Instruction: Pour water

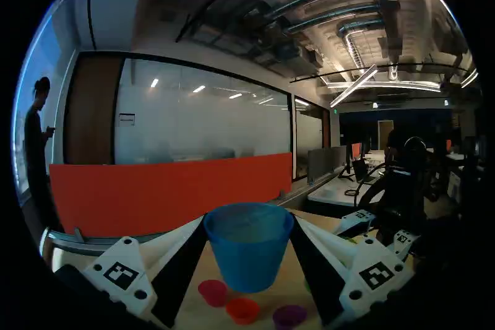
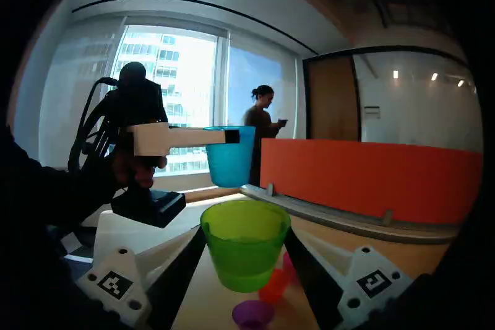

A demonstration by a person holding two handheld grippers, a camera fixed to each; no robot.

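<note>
So you've got two big cups going, one per claw. Your left gripper [image 1: 249, 231] is pinching the blue cup [image 1: 249, 249], both fingers pressed on its wall just under the rim, cup upright. In the right gripper view that same cup hangs in the air, clear of the table [image 2: 396, 246], and your hand [image 2: 133, 169] is wrapped around the handle. Your right gripper [image 2: 245, 237] is clamped on the green cup [image 2: 245, 246] the same way, upright too, and it sits lower than the blue one, with the two well apart. I can't tell if there's water in either. Down on the table there are three little cups bunched close together: a pink cup [image 1: 213, 291], an orange cup [image 1: 242, 310] and a purple cup [image 1: 289, 316]. They sit right below whatever you're holding, in from the far edge. One orange partition [image 1: 167, 197] runs along that far edge. One person [image 2: 263, 121] is standing back by the window [image 2: 179, 82].
</note>
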